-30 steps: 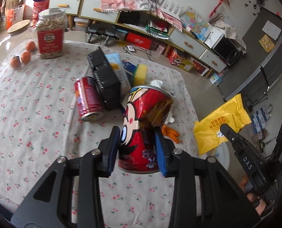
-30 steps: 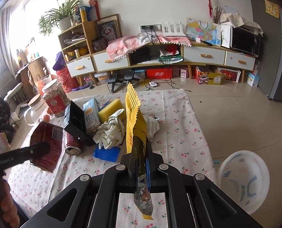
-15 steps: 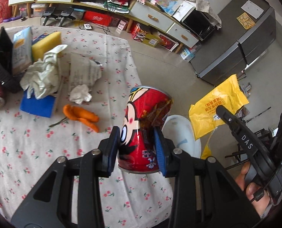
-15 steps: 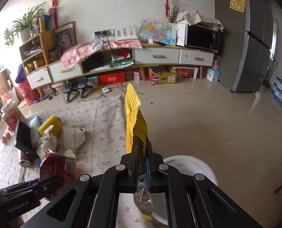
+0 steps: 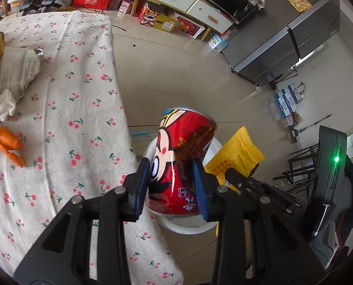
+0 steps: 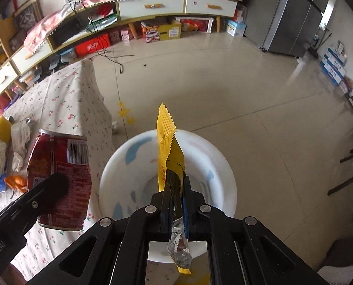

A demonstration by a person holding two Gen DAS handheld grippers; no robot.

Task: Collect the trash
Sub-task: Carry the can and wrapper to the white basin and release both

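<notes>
The right gripper (image 6: 177,204) is clamped on the yellow wrapper (image 6: 169,149), which hangs directly above the white bin (image 6: 224,166). The left gripper (image 5: 172,185) pinches the dented red can (image 5: 181,156) over the bin's table-side rim. If released here, the can may strike that rim and fall outside, while the light wrapper could drift clear.

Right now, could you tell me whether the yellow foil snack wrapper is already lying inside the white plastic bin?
No, the yellow foil snack wrapper is pinched in the right hand-held gripper above the white plastic bin.
</notes>
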